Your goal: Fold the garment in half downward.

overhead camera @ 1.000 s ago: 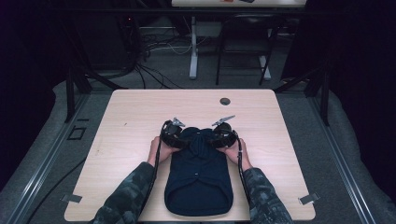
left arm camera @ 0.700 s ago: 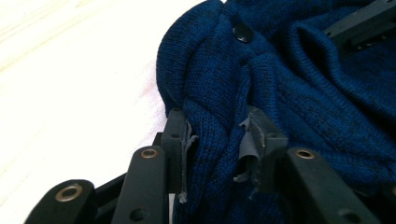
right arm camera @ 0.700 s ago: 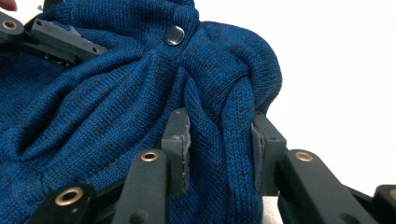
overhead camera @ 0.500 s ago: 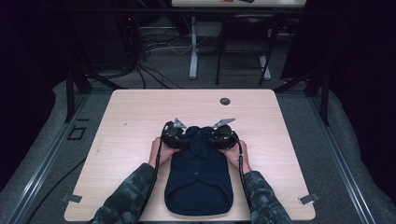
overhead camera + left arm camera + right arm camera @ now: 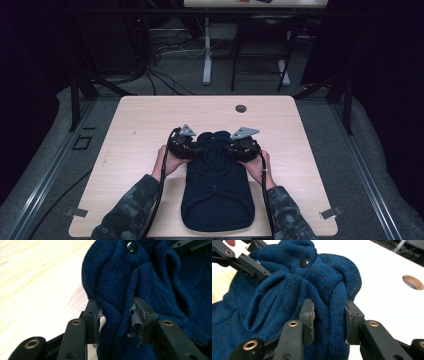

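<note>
A dark blue knitted garment with a black snap button lies on the light wooden table, folded toward the near edge. My left gripper pinches a bunched fold of the knit at its far left corner. At the far right corner my right gripper is shut on another thick fold. Both grippers sit close together, and the cloth between them is bunched into a hump. In the right gripper view, the left gripper shows at the upper left.
A round cable hole sits in the table beyond the garment. Bare tabletop lies left, right and beyond. Metal rails run along the floor on both sides, and a desk frame with cables stands behind.
Both grippers have drawn slightly inward and toward me with the garment's far edge, bunching the cloth more tightly between them.
</note>
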A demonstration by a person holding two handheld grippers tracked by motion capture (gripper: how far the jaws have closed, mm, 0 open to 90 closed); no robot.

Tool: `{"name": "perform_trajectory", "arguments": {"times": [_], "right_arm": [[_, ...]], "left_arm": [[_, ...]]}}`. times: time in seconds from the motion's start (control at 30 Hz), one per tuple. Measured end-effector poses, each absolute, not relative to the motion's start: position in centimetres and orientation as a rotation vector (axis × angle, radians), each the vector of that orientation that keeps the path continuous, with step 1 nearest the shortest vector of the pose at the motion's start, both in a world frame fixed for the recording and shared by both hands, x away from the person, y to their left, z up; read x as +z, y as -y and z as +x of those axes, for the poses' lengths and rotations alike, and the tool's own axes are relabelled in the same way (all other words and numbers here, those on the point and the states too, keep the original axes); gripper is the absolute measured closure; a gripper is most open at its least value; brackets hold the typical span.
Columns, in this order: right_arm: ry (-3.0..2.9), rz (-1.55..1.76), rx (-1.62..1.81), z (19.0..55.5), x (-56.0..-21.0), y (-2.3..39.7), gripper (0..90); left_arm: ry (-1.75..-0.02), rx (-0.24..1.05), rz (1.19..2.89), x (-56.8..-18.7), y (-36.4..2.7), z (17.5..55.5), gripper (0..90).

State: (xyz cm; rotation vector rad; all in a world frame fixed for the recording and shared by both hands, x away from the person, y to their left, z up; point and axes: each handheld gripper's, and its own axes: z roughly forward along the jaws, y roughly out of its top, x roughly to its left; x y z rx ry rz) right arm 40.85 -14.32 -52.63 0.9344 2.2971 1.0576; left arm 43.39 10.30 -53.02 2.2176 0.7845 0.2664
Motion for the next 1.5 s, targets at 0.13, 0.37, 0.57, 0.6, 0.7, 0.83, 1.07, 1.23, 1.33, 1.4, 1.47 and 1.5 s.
{"name": "perform_trajectory", "arguments": {"times": [0.13, 0.37, 0.57, 0.6, 0.7, 0.83, 1.07, 1.23, 1.33, 1.4, 1.47, 1.5], "right_arm": [[-2.268, 0.892, 1.088, 40.0, -52.0, 14.5, 65.2], [-2.256, 0.859, 1.103, 39.2, -51.3, 15.0, 64.8], [-2.259, 0.896, 1.123, 39.1, -51.0, 15.5, 61.9], [-2.265, 0.912, 1.125, 39.1, -51.0, 15.6, 60.7], [-2.27, 0.942, 1.128, 39.1, -51.0, 15.9, 57.5], [-2.277, 0.958, 1.139, 39.0, -51.0, 16.2, 53.4], [-2.243, 0.89, 1.126, 37.8, -50.8, 16.2, 64.7], [-2.213, 0.815, 1.078, 36.7, -51.0, 15.8, 66.4], [-2.213, 0.782, 1.057, 36.3, -51.1, 15.4, 66.4], [-2.218, 0.772, 1.062, 36.2, -51.1, 15.3, 66.2], [-2.224, 0.762, 1.069, 36.0, -51.0, 15.4, 65.8], [-2.233, 0.76, 1.068, 36.0, -50.9, 15.4, 65.5]], "left_arm": [[-0.775, 0.248, 2.205, -52.7, -10.4, 43.2, 59.9], [-0.736, 0.272, 2.175, -52.1, -10.6, 42.8, 67.4], [-0.67, 0.388, 2.156, -51.4, -10.1, 41.7, 69.6], [-0.655, 0.408, 2.159, -51.3, -9.9, 41.5, 69.7], [-0.621, 0.453, 2.151, -50.8, -9.7, 41.0, 69.8], [-0.578, 0.508, 2.153, -50.4, -9.4, 40.5, 69.9], [-0.564, 0.543, 2.154, -50.1, -9.5, 39.7, 69.1], [-0.584, 0.553, 2.145, -50.8, -9.8, 38.6, 65.2], [-0.598, 0.557, 2.124, -51.2, -10.1, 38.0, 63.6], [-0.606, 0.551, 2.098, -51.4, -10.4, 37.7, 63.6], [-0.598, 0.551, 2.098, -51.4, -10.5, 37.5, 64.0], [-0.593, 0.565, 2.103, -51.3, -10.5, 37.4, 64.2]]}}
